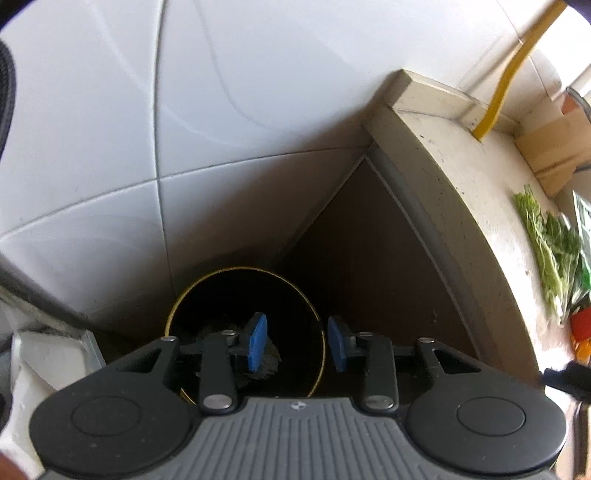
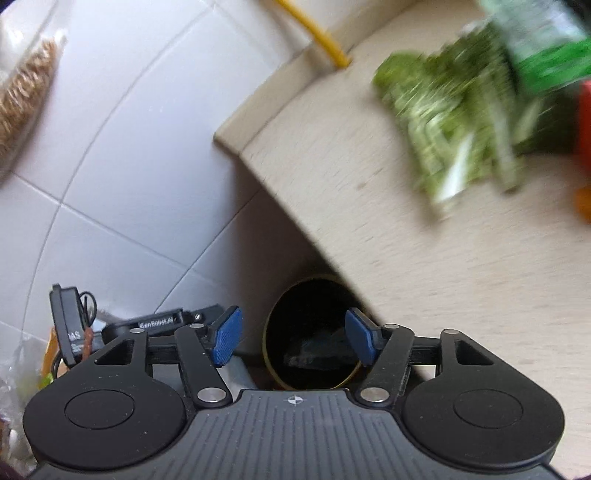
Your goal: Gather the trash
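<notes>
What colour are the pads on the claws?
Blue. The left claw's pads show sharpest in the left wrist view.

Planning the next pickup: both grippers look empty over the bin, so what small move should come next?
Probably swing the open right gripper from above the black round bin toward the leafy green scraps on the beige countertop; the left gripper is also open and empty.

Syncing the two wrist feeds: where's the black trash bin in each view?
Left wrist: trash bin low centre, on the floor in the corner below the counter, partly behind the open left gripper.
Right wrist: trash bin low centre, between the open right gripper's fingers, beside the counter edge.
Shared landmark: yellow pipe at the counter's back.
</notes>
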Available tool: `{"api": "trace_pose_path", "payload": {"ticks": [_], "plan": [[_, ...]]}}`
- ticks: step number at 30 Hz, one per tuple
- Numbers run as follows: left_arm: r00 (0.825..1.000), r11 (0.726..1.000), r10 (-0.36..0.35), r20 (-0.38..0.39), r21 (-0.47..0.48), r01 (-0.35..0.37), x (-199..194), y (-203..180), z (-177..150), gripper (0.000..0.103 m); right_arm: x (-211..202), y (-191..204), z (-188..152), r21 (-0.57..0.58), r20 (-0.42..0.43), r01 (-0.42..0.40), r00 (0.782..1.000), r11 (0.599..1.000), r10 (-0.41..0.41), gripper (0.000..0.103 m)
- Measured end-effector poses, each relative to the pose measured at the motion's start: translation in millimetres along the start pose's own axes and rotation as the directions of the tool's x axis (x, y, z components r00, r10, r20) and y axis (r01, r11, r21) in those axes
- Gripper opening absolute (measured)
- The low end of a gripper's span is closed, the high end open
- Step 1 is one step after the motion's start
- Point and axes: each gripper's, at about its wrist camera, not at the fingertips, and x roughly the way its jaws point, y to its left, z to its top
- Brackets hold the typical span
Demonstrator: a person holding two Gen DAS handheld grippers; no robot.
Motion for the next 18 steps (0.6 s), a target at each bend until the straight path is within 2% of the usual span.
{"api": "trace_pose_path", "payload": {"ticks": [3,6,13,18], "plan": [[1.000,0.999,0.009,0.007,0.036,-0.009,1,-6,-1,0.034,-25,-8,2,-0.004,0.067,0.030,0.997,1.000,-0.030,0.075],[0.999,0.998,0.028,0.015,0.056,-0.029,1,-8,-1,0.034,-50,-22,4,0.007,0.126,0.049,0.991,0.999,-0.049,0.076],[0.999,0.999,0.023,0.041,0.047,-0.025,-11,-24,1,0.034,-99,-65,13,0.072,0.237,0.068,0.968,0.995,-0.084,0.081],[0.992,0.993,-0.109,0.067,0.043,0.106,-27,-64,6,0.036,-124,-93,21,0.120,0.297,0.075,0.949,0.990,-0.108,0.083]]}}
